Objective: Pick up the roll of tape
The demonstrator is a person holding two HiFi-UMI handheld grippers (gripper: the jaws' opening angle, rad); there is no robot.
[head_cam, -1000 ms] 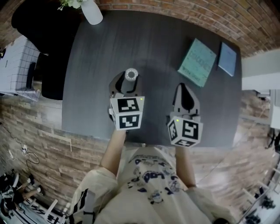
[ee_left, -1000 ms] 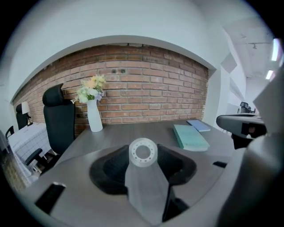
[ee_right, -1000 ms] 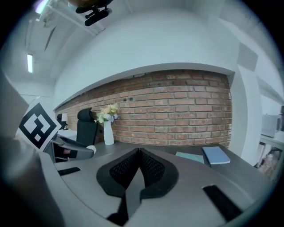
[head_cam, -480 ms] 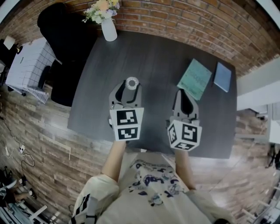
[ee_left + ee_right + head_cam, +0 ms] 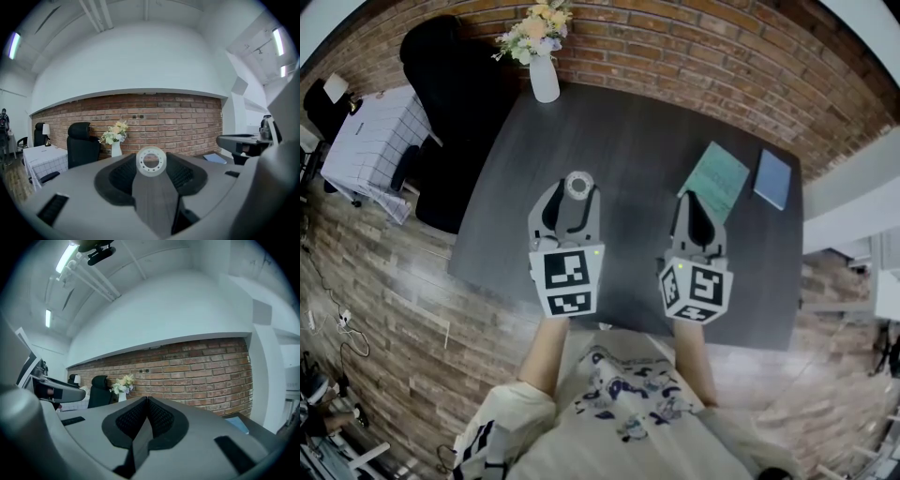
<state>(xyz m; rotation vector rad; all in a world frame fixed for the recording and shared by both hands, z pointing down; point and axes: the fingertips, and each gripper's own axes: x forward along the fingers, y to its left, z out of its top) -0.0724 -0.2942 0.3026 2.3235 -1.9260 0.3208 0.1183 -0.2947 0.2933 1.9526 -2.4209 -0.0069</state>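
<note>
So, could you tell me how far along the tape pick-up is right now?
Mostly done: the roll of tape sits clamped between the left gripper's jaw tips. That gripper's view shows brick wall behind the roll, so it looks clear of the table. In hand: just that hold. The right gripper is shut and empty. Left: nothing obvious beyond keeping the grip.

Grey left gripper (image 5: 576, 193) and right gripper (image 5: 693, 196) carry black-and-white marker cubes (image 5: 566, 281).

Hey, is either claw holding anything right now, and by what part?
The left claw holds the roll of tape, pinched across its outer rim at the claw tips. The right claw is shut and empty.
</note>
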